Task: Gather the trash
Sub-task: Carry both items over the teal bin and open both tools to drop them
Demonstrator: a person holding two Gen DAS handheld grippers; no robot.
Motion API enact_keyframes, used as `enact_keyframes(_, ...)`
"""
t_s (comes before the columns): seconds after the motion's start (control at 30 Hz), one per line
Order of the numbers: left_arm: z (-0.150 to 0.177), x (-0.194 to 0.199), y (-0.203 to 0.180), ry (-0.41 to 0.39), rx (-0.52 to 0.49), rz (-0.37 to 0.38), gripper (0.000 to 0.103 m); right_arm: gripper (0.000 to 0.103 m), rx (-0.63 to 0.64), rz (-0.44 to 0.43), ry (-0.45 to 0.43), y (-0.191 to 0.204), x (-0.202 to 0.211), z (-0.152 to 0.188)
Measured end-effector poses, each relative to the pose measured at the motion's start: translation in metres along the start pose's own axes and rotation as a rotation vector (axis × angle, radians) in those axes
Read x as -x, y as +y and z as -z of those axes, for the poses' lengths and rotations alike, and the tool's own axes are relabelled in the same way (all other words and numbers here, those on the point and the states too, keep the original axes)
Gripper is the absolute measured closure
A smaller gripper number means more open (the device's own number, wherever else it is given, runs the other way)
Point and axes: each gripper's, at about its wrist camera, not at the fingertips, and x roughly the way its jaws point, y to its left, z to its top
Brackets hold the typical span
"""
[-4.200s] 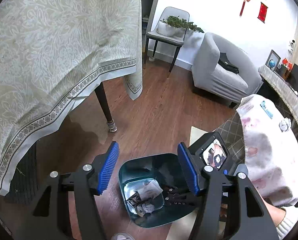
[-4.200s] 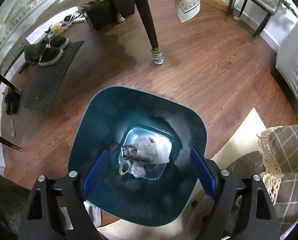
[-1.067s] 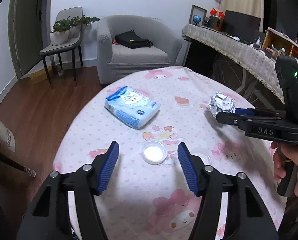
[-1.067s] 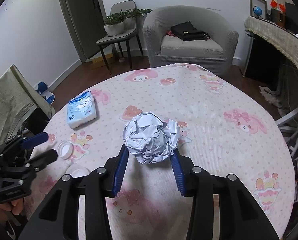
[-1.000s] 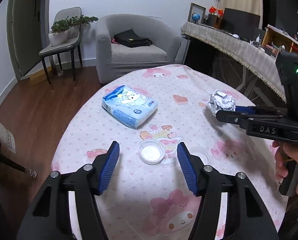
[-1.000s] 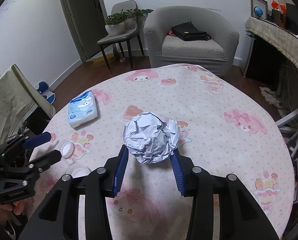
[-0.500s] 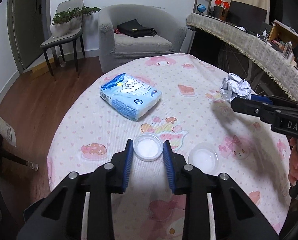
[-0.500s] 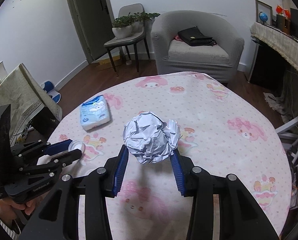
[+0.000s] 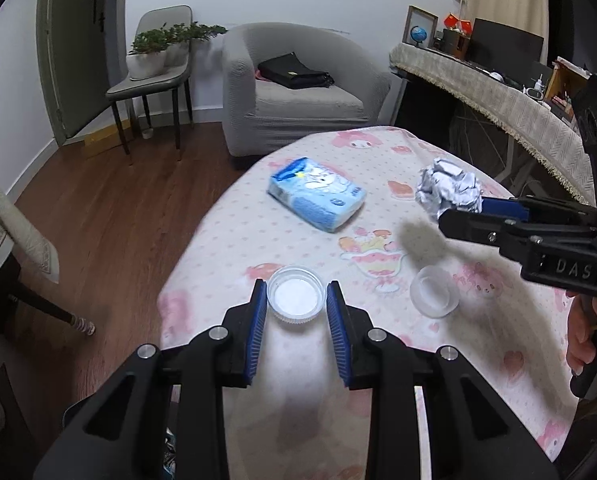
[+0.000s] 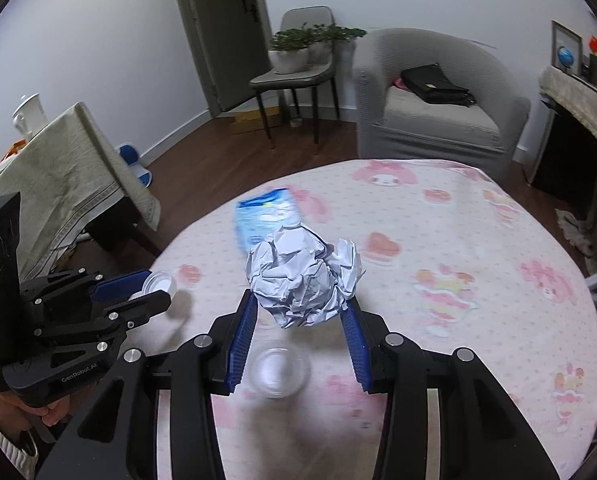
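Looks like somebody's living room at home. Gray armchair (image 9: 298, 92) in the upper middle with a black bag (image 9: 294, 76) on the seat, potted plants (image 9: 154, 50) parked on a chair at upper left, wood floor (image 9: 110, 208), and a round table in a pink cartoon tablecloth (image 10: 438, 248) filling the lower half.
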Motion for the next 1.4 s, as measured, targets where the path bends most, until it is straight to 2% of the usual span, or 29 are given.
enact_keyframes(0.77,0.050,0.060,0.097,-0.006,0.105,-0.152,0.070,0.060,0.124,-0.163,0.012,0.135,-0.029,-0.004)
enact_keyframes(0.83,0.058,0.059,0.110,0.011,0.126,-0.175,0.070,0.060,0.137,-0.176,0.017,0.147,-0.034,-0.004)
enact_keyframes(1.07,0.086,0.063,0.160,0.057,0.244,-0.180,0.070,0.060,0.191,-0.220,0.060,0.193,-0.060,-0.001)
enact_keyframes(1.4,0.129,0.059,0.218,0.113,0.320,-0.236,0.070,0.060,0.256,-0.257,0.149,0.247,-0.105,0.013)
